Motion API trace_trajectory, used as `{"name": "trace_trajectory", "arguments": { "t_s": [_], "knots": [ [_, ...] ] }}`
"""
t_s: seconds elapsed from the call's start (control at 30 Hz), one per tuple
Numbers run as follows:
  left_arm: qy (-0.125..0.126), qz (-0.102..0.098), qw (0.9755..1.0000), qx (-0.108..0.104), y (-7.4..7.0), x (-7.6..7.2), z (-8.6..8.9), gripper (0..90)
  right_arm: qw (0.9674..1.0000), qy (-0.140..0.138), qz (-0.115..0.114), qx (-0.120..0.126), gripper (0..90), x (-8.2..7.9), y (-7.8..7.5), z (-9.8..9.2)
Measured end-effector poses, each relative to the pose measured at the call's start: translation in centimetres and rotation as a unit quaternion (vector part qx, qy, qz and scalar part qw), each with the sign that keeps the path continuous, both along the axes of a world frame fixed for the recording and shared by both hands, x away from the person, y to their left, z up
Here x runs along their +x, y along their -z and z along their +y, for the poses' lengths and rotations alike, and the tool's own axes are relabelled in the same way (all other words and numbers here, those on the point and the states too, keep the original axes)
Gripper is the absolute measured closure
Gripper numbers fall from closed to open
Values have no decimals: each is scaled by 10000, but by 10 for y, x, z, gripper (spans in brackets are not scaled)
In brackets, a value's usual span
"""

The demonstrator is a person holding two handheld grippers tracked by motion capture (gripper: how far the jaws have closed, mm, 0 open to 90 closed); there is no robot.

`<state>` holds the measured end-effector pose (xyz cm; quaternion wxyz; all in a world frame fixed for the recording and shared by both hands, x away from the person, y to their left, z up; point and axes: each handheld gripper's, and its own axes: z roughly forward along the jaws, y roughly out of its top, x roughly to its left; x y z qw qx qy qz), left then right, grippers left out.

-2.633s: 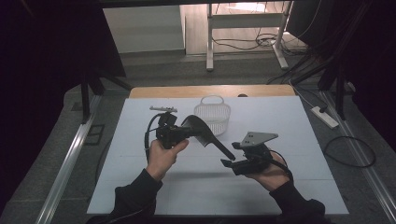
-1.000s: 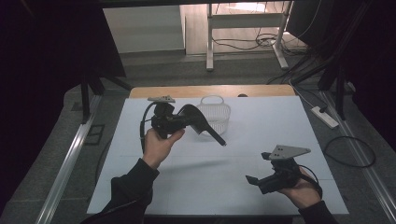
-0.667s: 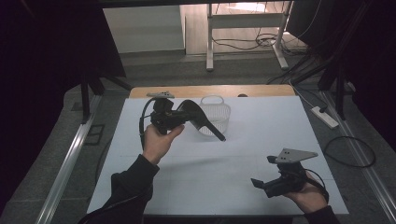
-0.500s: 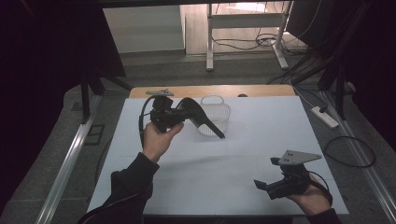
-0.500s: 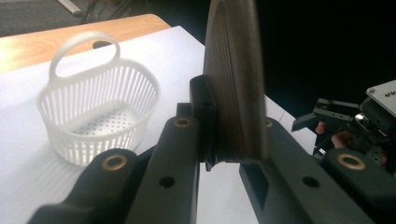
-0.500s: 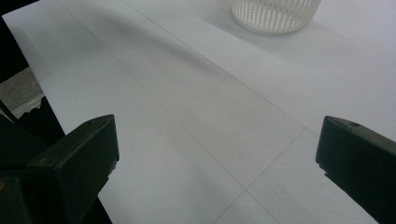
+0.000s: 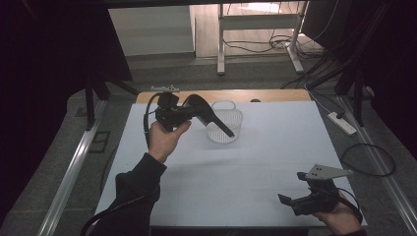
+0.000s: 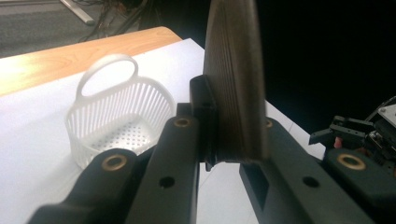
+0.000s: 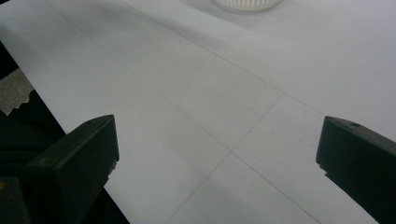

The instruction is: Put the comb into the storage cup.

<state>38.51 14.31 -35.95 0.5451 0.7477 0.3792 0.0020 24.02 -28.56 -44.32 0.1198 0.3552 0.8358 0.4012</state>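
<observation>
Gripping a dark, curved, ridged object [image 7: 209, 114], the left tool [image 7: 173, 114] is raised above the tabletop [image 7: 275, 147] just left of the white basket [image 7: 225, 123]; its jaws are clamped on the object's thick end. From the high view the object's thin tip slants down over the basket's open top, though whether it touches the rim cannot be told. In the left tool view the object [image 8: 235, 79] rises as a flat, finely ribbed slab between the jaws, with the basket [image 8: 120, 119] behind it to the left.

Plastic and rounded, the basket has thin vertical slats for walls, a dotted perforated floor and one looped handle on the rim. It stands toward the far edge of the tabletop, close to a strip of bare wood [image 7: 275, 95] beyond the white sheet.

Well apart from the basket, the right tool [image 7: 311, 199] sits at the near right corner of the tabletop, close to the front edge, its jaws spread wide with nothing between them. Smooth, matte white surface lies open between the basket and that corner, marked by faint seam lines [image 9: 233, 151]. In the right tool view the basket's base [image 9: 245, 4] shows at the top edge.
</observation>
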Motion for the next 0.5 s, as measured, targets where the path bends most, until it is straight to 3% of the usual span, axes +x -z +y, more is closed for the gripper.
{"name": "trace_trajectory", "arguments": {
  "t_s": [0.5],
  "knots": [
    [-238,-33,9997,-53,-7,16,6,866,9994,350,8,-18,0,-14,0,-22]
  ]
}}
